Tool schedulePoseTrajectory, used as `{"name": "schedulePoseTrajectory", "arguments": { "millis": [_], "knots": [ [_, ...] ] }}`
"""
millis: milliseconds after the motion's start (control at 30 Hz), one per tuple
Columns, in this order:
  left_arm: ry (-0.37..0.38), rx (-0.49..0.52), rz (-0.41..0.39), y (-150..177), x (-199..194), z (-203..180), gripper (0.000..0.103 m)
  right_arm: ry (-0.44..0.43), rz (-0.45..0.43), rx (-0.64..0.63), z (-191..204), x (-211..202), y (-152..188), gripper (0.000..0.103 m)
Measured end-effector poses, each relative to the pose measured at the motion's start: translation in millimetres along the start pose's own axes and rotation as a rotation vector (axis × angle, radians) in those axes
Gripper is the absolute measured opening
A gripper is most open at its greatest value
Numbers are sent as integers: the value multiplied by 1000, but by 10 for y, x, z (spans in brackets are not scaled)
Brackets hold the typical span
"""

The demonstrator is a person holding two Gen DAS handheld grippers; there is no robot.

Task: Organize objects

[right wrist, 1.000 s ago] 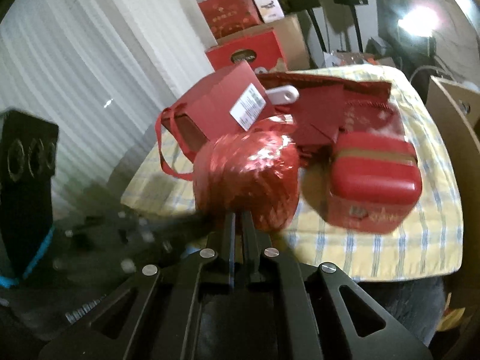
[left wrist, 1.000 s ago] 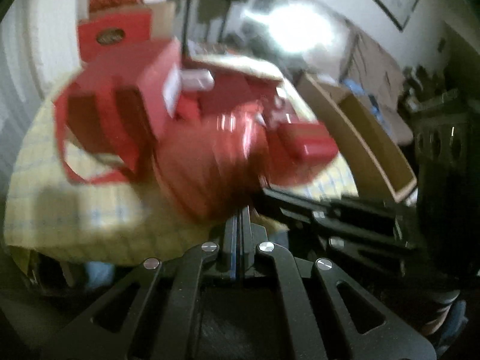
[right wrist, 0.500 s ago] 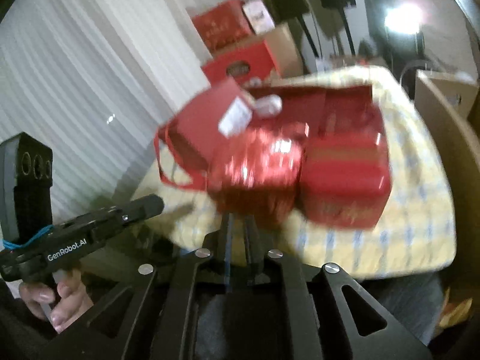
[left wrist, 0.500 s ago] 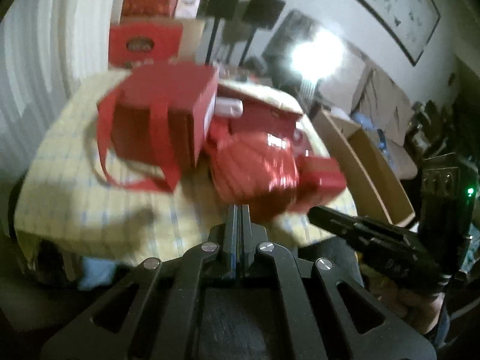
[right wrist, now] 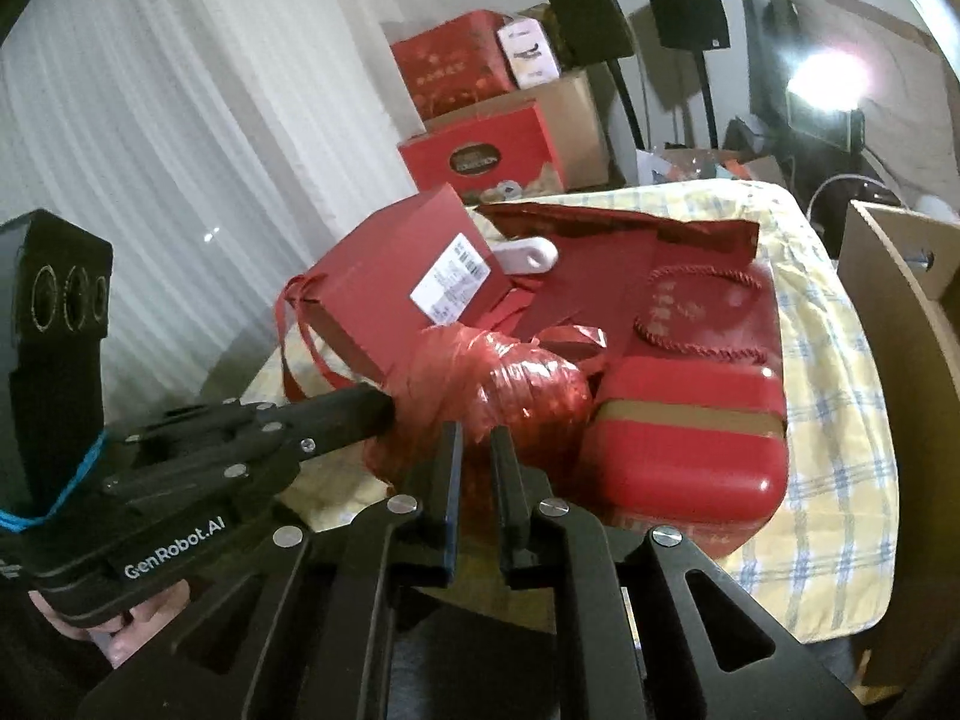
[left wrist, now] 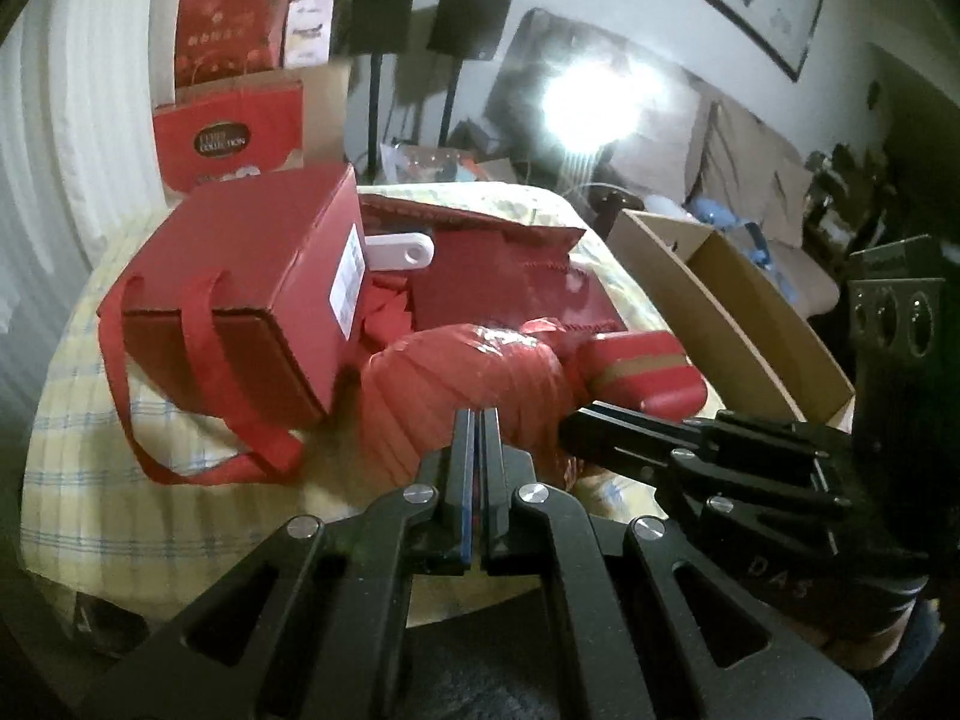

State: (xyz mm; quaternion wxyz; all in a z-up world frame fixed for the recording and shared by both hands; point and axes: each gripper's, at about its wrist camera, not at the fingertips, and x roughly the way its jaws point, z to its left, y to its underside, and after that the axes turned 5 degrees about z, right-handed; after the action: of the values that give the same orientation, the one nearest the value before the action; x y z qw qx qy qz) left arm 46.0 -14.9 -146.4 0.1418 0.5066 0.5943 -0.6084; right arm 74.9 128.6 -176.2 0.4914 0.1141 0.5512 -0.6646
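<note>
Little looks sorted yet, to my eye. The bench (right wrist: 840, 396), under its yellow checked cloth, is crowded with red things heaped against one another: a red cardboard gift box with ribbon handles (left wrist: 252, 276), a flat dark red paper bag (right wrist: 606, 252), a glossy red rounded case with a gold band (right wrist: 690, 444), and in front a shiny red foil-wrapped bundle (right wrist: 516, 396).

Both grippers are at the bundle. The left gripper (left wrist: 476, 420) has its jaws pressed together; they seem to pinch a fold of the red wrapping, though I cannot be sure. The right gripper (right wrist: 474, 438) has a narrow gap between its jaws, red foil showing in it, and whether the pads press on it I cannot tell; those jaws have just been opening a little.

Beside the bench an open brown cardboard box (left wrist: 738, 300) looks a likely home for things, but that is my guess.

Writing: "GenRobot.AI" on the left gripper's body, "DAS" on the right one's. A red carton (left wrist: 231, 141) behind reads "COLLECTION". The gift box carries a white printed label (right wrist: 450, 279), too small to read.
</note>
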Motion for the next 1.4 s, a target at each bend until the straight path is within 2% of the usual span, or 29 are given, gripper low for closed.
{"name": "schedulePoseTrajectory", "arguments": {
  "millis": [200,333,367,500,633,700,833,900,967,1000,1067,1200,1300,1400],
  "knots": [
    [28,-49,47,151,-87,92,0,-1,27,-41,154,-24,217,10],
    [6,-61,50,238,-103,103,0,-18,54,-26,164,50,350,10],
    [-4,-56,60,258,-89,99,0,-27,73,-18,160,107,392,10],
    [34,-78,122,367,-78,103,0,-25,113,-34,260,221,527,10],
    [-2,-79,105,407,-229,169,0,-32,108,-36,311,180,563,10],
    [15,-105,108,391,-330,246,1,-53,89,10,234,85,528,11],
    [36,-175,84,317,-437,362,19,-114,58,125,51,-142,439,20],
    [33,-191,74,234,-440,393,20,-120,43,155,-1,-237,395,24],
    [30,-209,63,155,-421,413,25,-115,30,183,-57,-310,338,34],
    [22,-218,48,130,-394,415,30,-111,27,200,-82,-325,303,37],
    [-18,-231,22,136,-356,391,33,-111,30,232,-120,-324,245,45],
    [-1,-184,74,224,-205,278,37,-90,71,241,-147,-257,233,46],
    [-37,-155,122,282,-66,225,37,-20,131,223,-119,-134,275,46],
    [-44,-141,179,363,62,195,39,-14,190,213,-91,13,380,46]
  ]
}}
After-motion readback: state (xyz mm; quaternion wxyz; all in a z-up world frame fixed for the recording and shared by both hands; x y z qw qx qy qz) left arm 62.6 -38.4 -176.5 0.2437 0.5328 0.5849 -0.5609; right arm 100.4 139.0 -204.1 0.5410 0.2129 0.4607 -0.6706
